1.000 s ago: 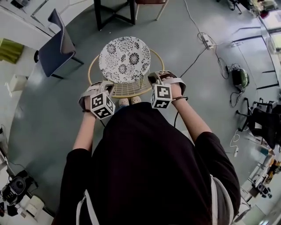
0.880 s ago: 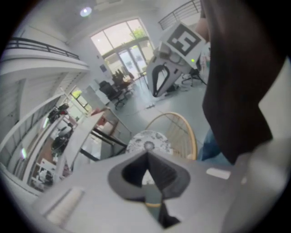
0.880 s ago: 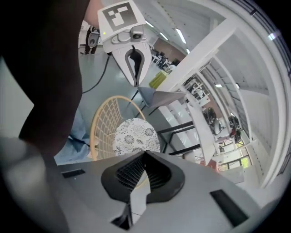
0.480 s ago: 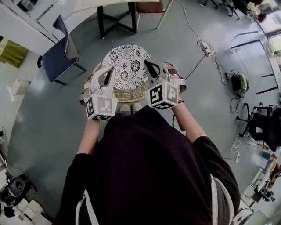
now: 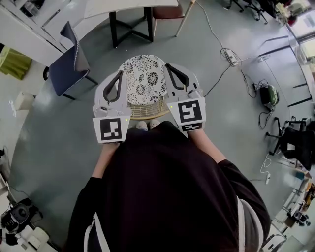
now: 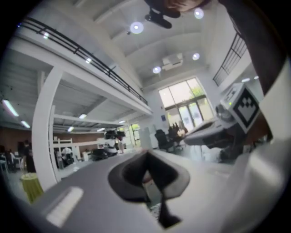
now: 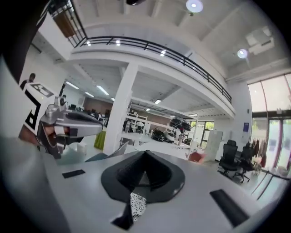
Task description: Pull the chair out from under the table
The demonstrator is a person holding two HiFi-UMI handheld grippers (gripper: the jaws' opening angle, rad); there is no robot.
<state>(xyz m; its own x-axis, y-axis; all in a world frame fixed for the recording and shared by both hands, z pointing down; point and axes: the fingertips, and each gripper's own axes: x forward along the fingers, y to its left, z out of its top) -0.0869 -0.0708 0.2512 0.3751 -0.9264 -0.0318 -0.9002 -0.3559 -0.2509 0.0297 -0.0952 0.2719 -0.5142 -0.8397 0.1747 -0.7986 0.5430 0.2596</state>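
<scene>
Chair (image 5: 143,74) with a round, flower-patterned seat stands on the grey floor (image 5: 236,118), out in front of the white bench (image 5: 128,6) and just ahead of the person. The left hand-held gripper (image 5: 119,75) and right hand-held gripper (image 5: 167,66) hover over it, both clenched on nothing. Only the head view shows the floor. The gripper views look level into a tall hall with a railed balcony (image 7: 150,45) and large windows (image 6: 184,98).

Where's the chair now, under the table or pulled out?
Pulled out: the chair stands upright on open floor, its whole seat clear of the table.
</scene>
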